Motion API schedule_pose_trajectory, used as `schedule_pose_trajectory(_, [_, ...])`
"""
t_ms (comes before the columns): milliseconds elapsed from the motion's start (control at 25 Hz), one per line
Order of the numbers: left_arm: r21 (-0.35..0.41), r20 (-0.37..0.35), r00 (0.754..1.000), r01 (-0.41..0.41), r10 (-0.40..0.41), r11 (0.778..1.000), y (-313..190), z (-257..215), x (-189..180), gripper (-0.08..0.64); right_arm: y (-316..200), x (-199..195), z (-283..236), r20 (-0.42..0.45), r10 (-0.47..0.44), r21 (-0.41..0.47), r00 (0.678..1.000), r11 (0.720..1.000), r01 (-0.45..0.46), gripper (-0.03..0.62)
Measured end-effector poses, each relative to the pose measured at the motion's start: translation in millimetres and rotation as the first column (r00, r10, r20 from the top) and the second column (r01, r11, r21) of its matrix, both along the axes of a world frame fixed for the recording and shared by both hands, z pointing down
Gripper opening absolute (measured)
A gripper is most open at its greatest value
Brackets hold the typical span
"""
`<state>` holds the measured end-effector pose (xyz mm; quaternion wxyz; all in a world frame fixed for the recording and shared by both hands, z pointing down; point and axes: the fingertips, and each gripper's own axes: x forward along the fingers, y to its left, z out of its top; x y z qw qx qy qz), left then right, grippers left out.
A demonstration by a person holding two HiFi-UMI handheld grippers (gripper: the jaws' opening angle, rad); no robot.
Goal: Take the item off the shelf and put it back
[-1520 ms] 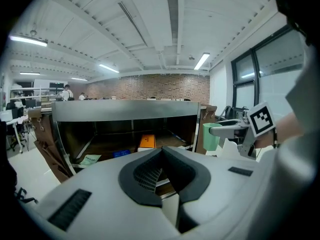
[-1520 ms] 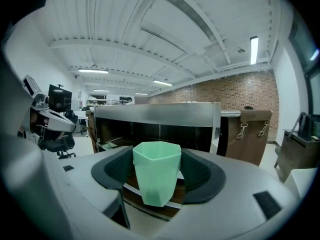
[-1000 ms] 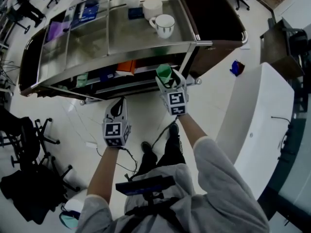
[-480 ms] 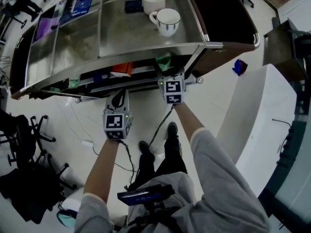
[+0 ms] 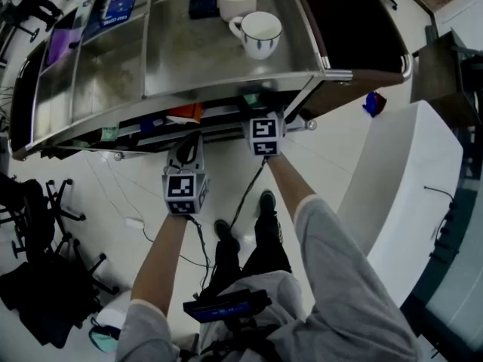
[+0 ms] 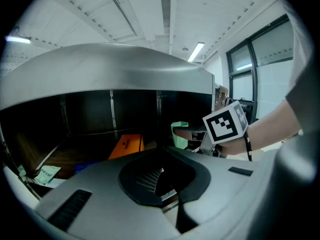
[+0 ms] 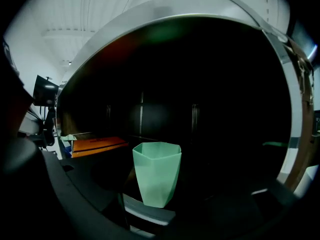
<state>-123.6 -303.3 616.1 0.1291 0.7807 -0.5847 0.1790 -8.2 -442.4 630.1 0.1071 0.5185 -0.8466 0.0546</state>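
Green cup, upright inside the lower shelf, clamped in our wide-set right gripper: we are aiming to seat it level, clear of the orange box, left gripper idling closed, empty.

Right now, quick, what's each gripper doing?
Left gripper: closed, empty.
Right gripper: closed on the green cup.

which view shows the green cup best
The right gripper view: the green cup shows whole and upright, mid-frame, inside the dark shelf. The left gripper view shows it small and farther off. The head view catches only a green sliver under the shelf's top edge.
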Motion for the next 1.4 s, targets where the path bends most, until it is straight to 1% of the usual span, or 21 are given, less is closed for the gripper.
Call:
schedule_pose_trajectory(120, [0.000,0.000,1.000,-0.008,0.008,1.000,-2.4,-0.2,3.6,0.005,-4.4,0.0,4.6,0.001,0.002,0.010,1.000,1.000,-0.002,0.311])
schedule_pose_trajectory(280, [-0.010,0.001,1.000,0.001,-0.001,1.000,-1.9,5.9,3.9,0.005,-8.7,-0.2,5.7,0.003,0.000,0.018,1.000,1.000,-0.001,0.311])
schedule_pose_trajectory(520, [-0.017,0.002,1.000,0.010,-0.010,1.000,0.7,10.6,2.1,0.005,-9.1,-2.9,16.0,-0.017,-0.011,-0.012,1.000,1.000,0.011,0.313])
schedule_pose_trajectory(680, [-0.030,-0.012,0.999,0.035,-0.036,0.999,2.3,15.6,-1.0,0.005,-9.6,-2.1,20.8,-0.001,-0.005,-0.001,1.000,1.000,0.005,0.318])
schedule_pose_trajectory(840, [-0.023,-0.006,1.000,0.020,-0.020,1.000,0.3,13.7,-0.8,0.005,-11.2,-2.2,22.4,-0.003,0.010,-0.017,1.000,1.000,-0.010,0.321])
schedule_pose_trajectory(880, [-0.028,-0.006,1.000,0.020,-0.020,0.999,0.7,13.9,-0.9,0.005,-11.6,-2.1,22.3,-0.005,0.012,-0.020,1.000,1.000,-0.013,0.344])
schedule_pose_trajectory(1000, [-0.023,-0.027,0.999,0.036,-0.036,0.999,0.4,11.9,-0.2,0.005,-10.8,0.0,21.1,-0.002,0.021,-0.033,1.000,0.999,-0.021,0.376])
schedule_pose_trajectory(1120, [-0.013,-0.019,0.999,0.026,-0.027,1.000,1.8,13.0,-0.5,0.005,-8.3,3.3,21.1,0.013,0.031,-0.037,0.999,0.999,-0.031,0.379])
schedule_pose_trajectory(1240, [-0.022,-0.020,0.999,0.025,-0.026,0.999,7.2,13.1,-1.7,0.005,-2.7,6.9,20.7,0.009,0.036,-0.032,0.999,0.999,-0.036,0.379])
schedule_pose_trajectory(1400, [-0.017,-0.025,0.999,0.028,-0.028,0.999,20.4,4.1,-6.4,0.005,20.4,13.5,15.7,0.002,0.045,-0.048,0.999,0.998,-0.045,0.379])
